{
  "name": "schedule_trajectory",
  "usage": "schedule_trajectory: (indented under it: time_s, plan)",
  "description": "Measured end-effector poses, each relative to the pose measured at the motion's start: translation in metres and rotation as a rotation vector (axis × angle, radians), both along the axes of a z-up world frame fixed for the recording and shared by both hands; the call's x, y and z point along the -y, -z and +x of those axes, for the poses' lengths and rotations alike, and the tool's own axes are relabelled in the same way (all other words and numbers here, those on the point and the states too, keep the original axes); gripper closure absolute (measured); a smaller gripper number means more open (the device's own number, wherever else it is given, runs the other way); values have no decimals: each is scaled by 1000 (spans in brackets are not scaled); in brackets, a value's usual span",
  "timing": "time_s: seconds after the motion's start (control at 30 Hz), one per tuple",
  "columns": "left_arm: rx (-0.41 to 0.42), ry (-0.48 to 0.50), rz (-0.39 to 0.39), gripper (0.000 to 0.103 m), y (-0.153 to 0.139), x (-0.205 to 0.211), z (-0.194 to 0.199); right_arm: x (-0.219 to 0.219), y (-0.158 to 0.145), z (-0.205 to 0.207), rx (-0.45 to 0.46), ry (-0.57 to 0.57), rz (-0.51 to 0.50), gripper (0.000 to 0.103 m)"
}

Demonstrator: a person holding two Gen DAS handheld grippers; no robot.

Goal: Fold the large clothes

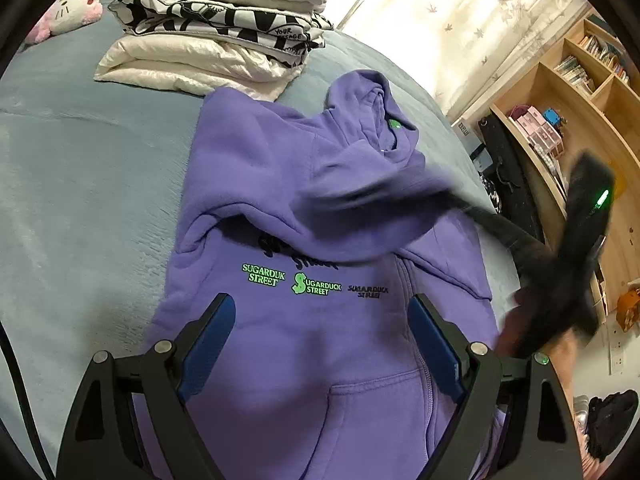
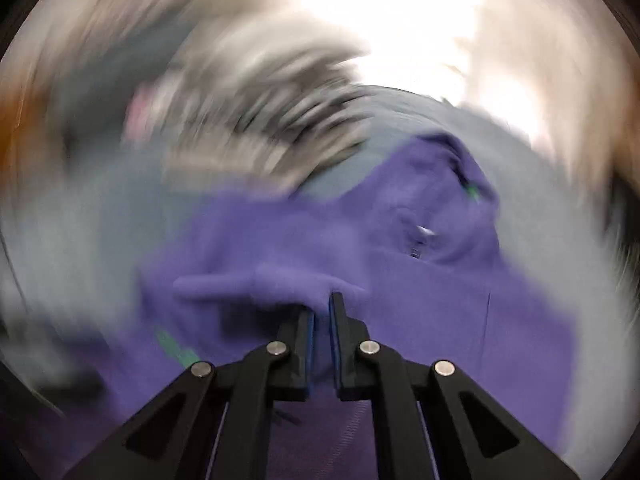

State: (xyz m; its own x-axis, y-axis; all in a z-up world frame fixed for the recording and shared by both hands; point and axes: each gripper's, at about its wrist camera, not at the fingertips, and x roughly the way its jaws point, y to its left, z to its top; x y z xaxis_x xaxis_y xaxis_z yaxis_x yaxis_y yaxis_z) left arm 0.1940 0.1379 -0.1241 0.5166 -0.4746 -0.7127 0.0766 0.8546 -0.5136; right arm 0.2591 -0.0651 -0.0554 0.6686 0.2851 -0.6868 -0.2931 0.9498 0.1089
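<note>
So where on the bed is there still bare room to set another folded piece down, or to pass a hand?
Free: the wide bare stretch of blue bedspread left of the purple hoodie, below the pink plush toy. A narrower strip lies between the hood and the bed's right edge. Crowded: the top, where the stack of folded clothes meets the hoodie's shoulder, and the right, where the right gripper pinches hoodie fabric.

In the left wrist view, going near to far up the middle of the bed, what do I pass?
Left tongs, open over the hem → purple hoodie with its green chest lettering → hood → stack of folded clothes on the blue bedspread.
</note>
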Motion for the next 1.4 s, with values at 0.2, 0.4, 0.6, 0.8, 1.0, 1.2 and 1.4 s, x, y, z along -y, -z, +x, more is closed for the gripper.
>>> schedule_trajectory:
  time_s: [0.2,0.4,0.6,0.8,1.0,1.2,1.4]
  plan:
    - [-7,6,14,16,2,5,1,137,52,2,-331,438,517,72]
    - [9,-1,102,16,-1,1,21,169,86,-24,-447,467,534,68]
    - [-36,-63,184,16,11,-16,76,193,69,-9,-336,486,529,50]
    - [-103,-108,209,16,38,-22,133,199,87,30,-360,476,555,50]
    - [-177,-188,191,16,66,-27,164,180,97,56,-321,455,511,51]
    - [-90,-194,233,87,50,-12,157,172,70,39,-169,410,375,96]
    - [-14,-145,453,75,46,27,150,182,101,44,-293,477,308,91]
